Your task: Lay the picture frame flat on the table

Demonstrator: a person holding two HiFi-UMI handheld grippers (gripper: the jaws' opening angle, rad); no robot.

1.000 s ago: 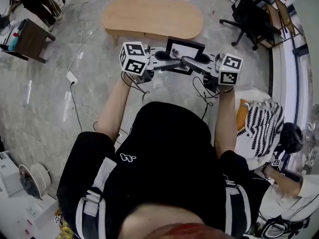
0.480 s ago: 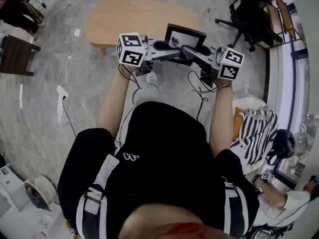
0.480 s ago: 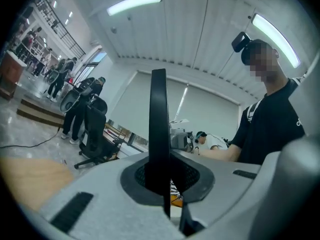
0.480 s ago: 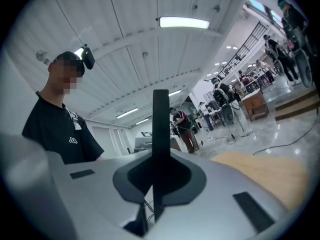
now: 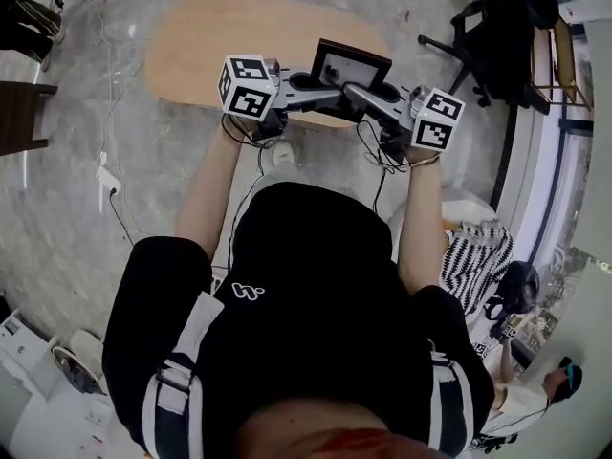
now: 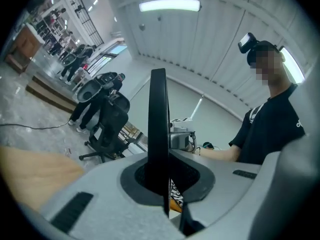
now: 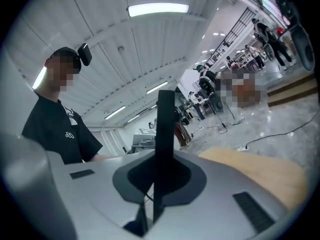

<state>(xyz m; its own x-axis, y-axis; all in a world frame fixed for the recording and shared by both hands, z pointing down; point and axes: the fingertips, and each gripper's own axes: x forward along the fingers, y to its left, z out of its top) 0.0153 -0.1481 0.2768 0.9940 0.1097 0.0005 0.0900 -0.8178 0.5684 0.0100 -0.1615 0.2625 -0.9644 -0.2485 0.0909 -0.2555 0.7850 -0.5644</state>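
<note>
Head view looks steeply down on grey marbled floor (image 5: 67,228), which spreads beneath both of your grippers. Beyond the jaws and below them lies the oval wooden table (image 5: 201,41); its near edge runs just behind the gripper bodies. A black office chair (image 5: 478,22) stands beyond your right gripper (image 5: 371,95) and out to its right, well apart from the table. A striped cloth (image 5: 475,254) lies on the floor behind that gripper, beside your right arm.

You hold the picture frame (image 5: 352,65) in the air between the two grippers, apart from the tabletop. It has a black border round a pale centre, and its face is tilted up toward you. Your left gripper (image 5: 320,84) comes in from the frame's left side and the right gripper from its right, so the two meet at its lower edge.

In the left gripper view the frame stands edge-on as a dark slab with both jaws clamped tight against it. The right gripper view shows the same: its jaws are drawn in narrow and press on the thin black edge. A marker cube (image 5: 247,86) sits at the rear of the left gripper, nearest your hand.
</note>
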